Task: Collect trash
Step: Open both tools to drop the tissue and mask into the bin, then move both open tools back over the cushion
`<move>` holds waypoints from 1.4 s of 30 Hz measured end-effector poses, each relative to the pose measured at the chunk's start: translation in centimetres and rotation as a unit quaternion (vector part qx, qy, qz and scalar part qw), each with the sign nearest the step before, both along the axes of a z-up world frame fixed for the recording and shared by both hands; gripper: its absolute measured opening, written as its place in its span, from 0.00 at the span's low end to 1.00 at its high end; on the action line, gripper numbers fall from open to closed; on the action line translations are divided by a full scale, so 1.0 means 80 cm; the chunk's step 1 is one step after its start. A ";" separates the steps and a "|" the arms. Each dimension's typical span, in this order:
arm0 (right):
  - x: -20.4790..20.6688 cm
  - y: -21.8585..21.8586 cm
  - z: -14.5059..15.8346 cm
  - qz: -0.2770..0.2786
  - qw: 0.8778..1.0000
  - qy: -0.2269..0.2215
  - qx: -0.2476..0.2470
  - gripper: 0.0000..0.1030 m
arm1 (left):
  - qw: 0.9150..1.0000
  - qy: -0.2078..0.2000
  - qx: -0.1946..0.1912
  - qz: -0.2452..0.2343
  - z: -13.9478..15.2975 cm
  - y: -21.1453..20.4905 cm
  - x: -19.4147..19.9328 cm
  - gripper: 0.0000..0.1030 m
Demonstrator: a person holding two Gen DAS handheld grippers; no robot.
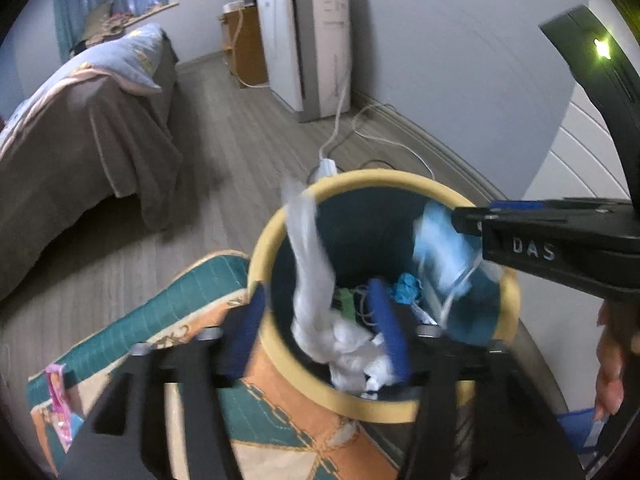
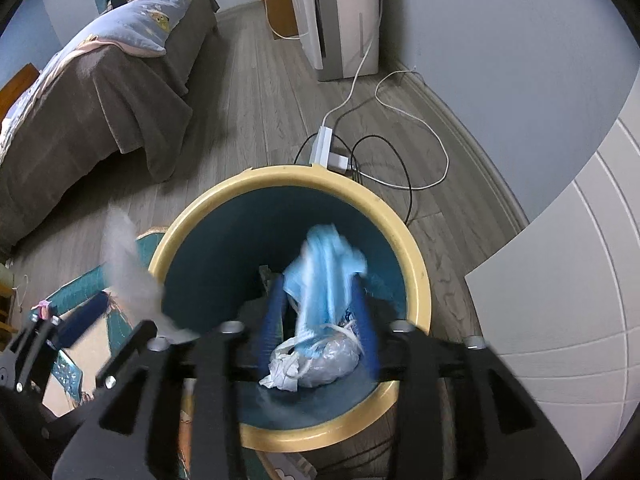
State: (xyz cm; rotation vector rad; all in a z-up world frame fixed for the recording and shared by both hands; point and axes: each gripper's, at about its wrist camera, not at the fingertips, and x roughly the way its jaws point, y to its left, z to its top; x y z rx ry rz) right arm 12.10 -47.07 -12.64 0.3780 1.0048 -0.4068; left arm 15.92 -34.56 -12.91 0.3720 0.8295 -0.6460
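A round bin with a yellow rim (image 1: 280, 364) (image 2: 416, 264) and a teal inside stands on the floor below both grippers. My left gripper (image 1: 320, 328) is open over it, with a blurred strip of white tissue (image 1: 312, 272) (image 2: 128, 268) loose between its wide-apart blue pads. My right gripper (image 2: 320, 324) (image 1: 460, 220) is open too, and a light blue face mask (image 2: 324, 272) (image 1: 444, 252) hangs blurred between its pads over the bin's mouth. Crumpled white paper (image 1: 356, 356) and a clear plastic wad (image 2: 320, 364) lie inside the bin.
A patterned rug (image 1: 208, 292) lies left of the bin, with a pink wrapper (image 1: 58, 404) on it. A bed (image 1: 80, 120) stands at the left. A power strip (image 2: 322, 146) with cables lies behind the bin, a white appliance (image 1: 304, 40) beyond. A hand (image 1: 608, 360) shows at right.
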 end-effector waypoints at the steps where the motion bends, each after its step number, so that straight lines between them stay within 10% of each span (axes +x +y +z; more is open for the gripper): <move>1: 0.001 0.000 0.000 0.000 1.000 0.000 -0.002 0.49 | 1.000 -0.002 -0.001 0.005 0.000 0.003 0.001 0.70; 9: 0.000 0.012 0.017 -0.002 1.000 -0.004 -0.014 0.90 | 0.999 -0.006 0.010 0.048 0.000 0.045 -0.007 0.90; 28: 0.003 0.141 0.086 0.077 0.996 -0.036 -0.025 0.94 | 0.984 -0.061 0.009 0.167 0.123 0.263 -0.035 0.94; 42: 0.054 0.300 0.044 0.200 0.979 -0.001 -0.042 0.94 | 0.959 -0.039 0.015 0.281 0.097 0.427 -0.012 0.95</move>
